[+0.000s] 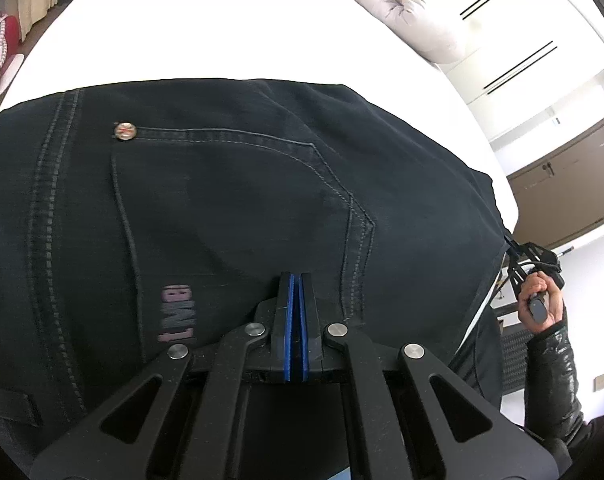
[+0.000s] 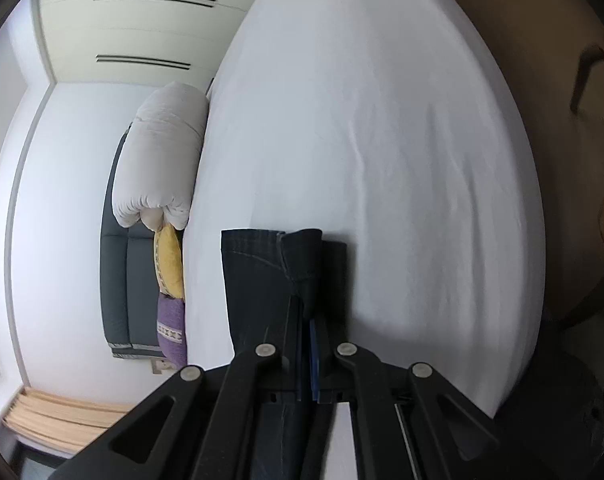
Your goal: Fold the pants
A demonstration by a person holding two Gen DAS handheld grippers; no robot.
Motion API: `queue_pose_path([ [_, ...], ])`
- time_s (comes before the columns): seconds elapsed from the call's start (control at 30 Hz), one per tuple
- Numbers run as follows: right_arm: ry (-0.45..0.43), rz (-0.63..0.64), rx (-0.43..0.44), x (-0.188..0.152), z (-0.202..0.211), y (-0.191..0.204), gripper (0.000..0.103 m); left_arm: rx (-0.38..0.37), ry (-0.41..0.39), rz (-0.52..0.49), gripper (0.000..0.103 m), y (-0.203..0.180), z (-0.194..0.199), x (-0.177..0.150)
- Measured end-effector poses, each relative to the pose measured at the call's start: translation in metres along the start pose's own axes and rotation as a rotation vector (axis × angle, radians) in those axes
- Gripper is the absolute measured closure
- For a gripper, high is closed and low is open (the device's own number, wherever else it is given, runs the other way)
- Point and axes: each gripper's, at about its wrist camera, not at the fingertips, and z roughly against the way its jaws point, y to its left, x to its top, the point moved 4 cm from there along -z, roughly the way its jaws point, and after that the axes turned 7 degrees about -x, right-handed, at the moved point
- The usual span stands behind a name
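Dark blue denim pants [image 1: 242, 208] spread flat on white bed sheet [image 1: 182, 40], back pocket and metal rivet [image 1: 125, 131] facing up. Left gripper [image 1: 295, 280] held over pocket, blue-padded fingers [image 1: 290, 320] pressed together, nothing seen between. Right gripper [image 2: 308, 312] at pants edge, fingers pinching fold of denim. Person's hand [image 1: 540, 296] seen on right gripper handle.

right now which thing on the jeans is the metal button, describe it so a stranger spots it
Start at the white bed and the dark jeans spread across it. Follow the pocket's stitched top edge left to its end: the button is a small round shiny stud, the only metal on the dark cloth.
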Motion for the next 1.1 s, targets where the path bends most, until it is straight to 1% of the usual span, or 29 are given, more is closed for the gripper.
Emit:
queue_pose_path([
  [0.17, 0.001, -0.008, -0.011, -0.001, 0.003, -0.003, 0.099, 0.010, -0.007, -0.003, 0.101, 0.008, 0.006, 0.000],
  [0.23, 0.000, 0.000, -0.024, 0.001, 0.001, -0.003, 0.099, 0.013, -0.013, 0.002, 0.101, 0.014, 0.011, 0.001],
  [0.3, -0.021, 0.030, -0.053, 0.006, -0.001, -0.004, 0.100, 0.011, -0.018, 0.007, 0.101, 0.018, 0.014, 0.000],
  [0.4, 0.005, 0.019, -0.045, 0.009, -0.007, -0.010, 0.102, 0.003, -0.025, 0.013, 0.101, 0.021, 0.018, -0.001],
  [0.47, 0.012, 0.025, -0.013, 0.010, -0.003, -0.012, 0.100, 0.001, -0.027, 0.014, 0.101, 0.022, 0.018, -0.002],
  [0.53, 0.000, 0.015, 0.004, 0.011, 0.008, -0.015, 0.088, 0.003, -0.030, 0.012, 0.101, 0.021, 0.018, -0.002],
  [0.57, -0.037, 0.014, -0.016, 0.014, 0.020, -0.018, 0.079, 0.002, -0.031, 0.013, 0.101, 0.020, 0.017, -0.003],
  [0.6, -0.062, 0.007, -0.027, 0.015, 0.028, -0.020, 0.062, 0.001, -0.034, 0.014, 0.101, 0.020, 0.018, -0.003],
  [0.63, -0.089, -0.002, -0.027, 0.016, 0.040, -0.021, 0.058, 0.001, -0.036, 0.015, 0.101, 0.020, 0.017, -0.003],
  [0.67, -0.094, -0.002, -0.017, 0.015, 0.048, -0.021, 0.058, -0.001, -0.039, 0.017, 0.101, 0.020, 0.018, -0.004],
  [0.7, -0.068, 0.018, 0.005, 0.010, 0.053, -0.016, 0.058, -0.002, -0.042, 0.020, 0.101, 0.020, 0.018, -0.005],
  [0.77, 0.039, 0.104, 0.055, -0.015, 0.056, 0.003, 0.058, -0.001, -0.046, 0.023, 0.101, 0.020, 0.019, -0.006],
  [0.8, 0.122, 0.163, 0.078, -0.038, 0.056, 0.014, 0.058, 0.000, -0.048, 0.023, 0.101, 0.021, 0.020, -0.008],
  [0.83, 0.184, 0.199, 0.096, -0.058, 0.055, 0.021, 0.058, 0.001, -0.050, 0.024, 0.101, 0.020, 0.020, -0.008],
  [0.93, 0.349, 0.223, 0.146, -0.119, 0.046, 0.027, 0.057, 0.005, -0.057, 0.024, 0.101, 0.020, 0.021, -0.009],
  [1.0, 0.436, 0.222, 0.171, -0.156, 0.034, 0.028, 0.057, 0.011, -0.055, 0.023, 0.101, 0.019, 0.022, -0.010],
  [1.1, 0.543, 0.260, 0.165, -0.196, 0.016, 0.033, 0.057, 0.013, -0.054, 0.023, 0.101, 0.017, 0.024, -0.011],
])
